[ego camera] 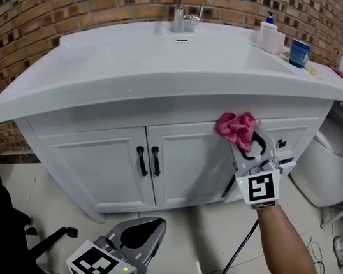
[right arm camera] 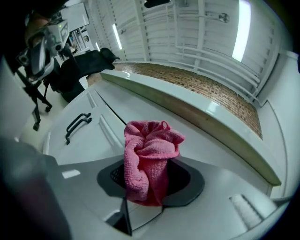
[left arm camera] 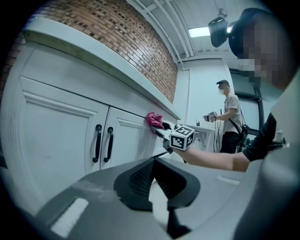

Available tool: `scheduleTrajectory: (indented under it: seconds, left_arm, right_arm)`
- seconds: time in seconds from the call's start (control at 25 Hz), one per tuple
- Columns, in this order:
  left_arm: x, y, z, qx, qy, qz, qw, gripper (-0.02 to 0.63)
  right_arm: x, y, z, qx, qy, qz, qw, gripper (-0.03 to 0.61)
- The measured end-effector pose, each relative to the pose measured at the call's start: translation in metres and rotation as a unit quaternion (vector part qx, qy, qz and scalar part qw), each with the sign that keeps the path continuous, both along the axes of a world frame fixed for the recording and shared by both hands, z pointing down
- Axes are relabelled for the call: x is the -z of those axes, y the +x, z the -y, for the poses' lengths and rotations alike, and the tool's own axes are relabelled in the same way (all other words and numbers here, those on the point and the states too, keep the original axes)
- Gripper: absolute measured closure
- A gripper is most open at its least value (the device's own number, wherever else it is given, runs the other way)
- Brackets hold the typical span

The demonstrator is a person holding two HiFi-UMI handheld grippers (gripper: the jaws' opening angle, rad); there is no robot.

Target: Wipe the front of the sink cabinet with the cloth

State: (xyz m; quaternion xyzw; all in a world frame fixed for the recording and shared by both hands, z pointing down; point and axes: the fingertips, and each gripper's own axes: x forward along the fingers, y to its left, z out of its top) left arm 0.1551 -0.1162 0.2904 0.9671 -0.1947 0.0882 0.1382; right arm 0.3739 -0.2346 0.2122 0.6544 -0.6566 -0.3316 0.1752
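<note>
While the sink cabinet (ego camera: 99,170) spreads across the head view, you are working only its upper rail, at about 3 o'clock from the paired door handles (ego camera: 149,160). Your left gripper (ego camera: 138,235) hangs low at 7 o'clock, jaws together with nothing between them, well clear of the doors. Your right gripper (ego camera: 252,146) is clamped on the pink cloth (ego camera: 236,128), which is bunched into a wad and looks pressed against the rail just under the counter lip. To wipe well, I judge you should keep the wad flat to the panel, sweep toward 9 o'clock in overlapping rows, and keep the jaw tips off the paint near the handles.
</note>
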Motion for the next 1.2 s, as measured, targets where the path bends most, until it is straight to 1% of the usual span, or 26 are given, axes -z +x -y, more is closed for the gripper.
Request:
scheduleTrajectory:
  seconds: [0.08, 0.16, 0.4, 0.52, 0.6, 0.8, 1.04, 1.2]
  left_arm:
    - [-0.003, -0.001, 0.002, 0.005, -0.017, -0.007, 0.9998, 0.611]
    - [-0.006, -0.001, 0.002, 0.005, -0.029, -0.012, 0.9995, 0.611]
    - [-0.007, -0.002, 0.001, 0.004, -0.029, -0.011, 0.9995, 0.611]
    - [-0.007, 0.0, 0.001, 0.003, -0.028, -0.01, 0.9996, 0.611]
    - [-0.008, 0.002, 0.0, 0.002, -0.029, -0.011, 0.9995, 0.611]
    - [-0.008, 0.005, -0.003, 0.003, -0.025, -0.012, 0.9996, 0.611]
    - [-0.014, 0.007, -0.004, 0.006, -0.027, -0.005, 0.9996, 0.611]
    - [-0.019, 0.006, -0.003, 0.008, -0.032, -0.002, 0.9995, 0.611]
  right_arm:
    - [-0.001, -0.002, 0.001, -0.015, 0.003, -0.034, 0.999, 0.421]
    - [-0.007, -0.004, 0.002, -0.022, 0.0, -0.053, 0.998, 0.423]
    - [-0.042, -0.009, 0.004, -0.038, -0.043, -0.104, 0.993, 0.426]
    - [-0.068, -0.007, 0.01, -0.044, -0.072, -0.112, 0.99, 0.426]
    - [-0.083, -0.007, 0.012, -0.044, -0.078, -0.114, 0.989, 0.426]
    - [-0.101, -0.01, 0.013, -0.048, -0.082, -0.122, 0.988, 0.426]
    - [-0.141, -0.015, 0.014, -0.039, -0.117, -0.14, 0.982, 0.426]
    - [-0.173, -0.019, 0.013, -0.032, -0.142, -0.159, 0.977, 0.426]
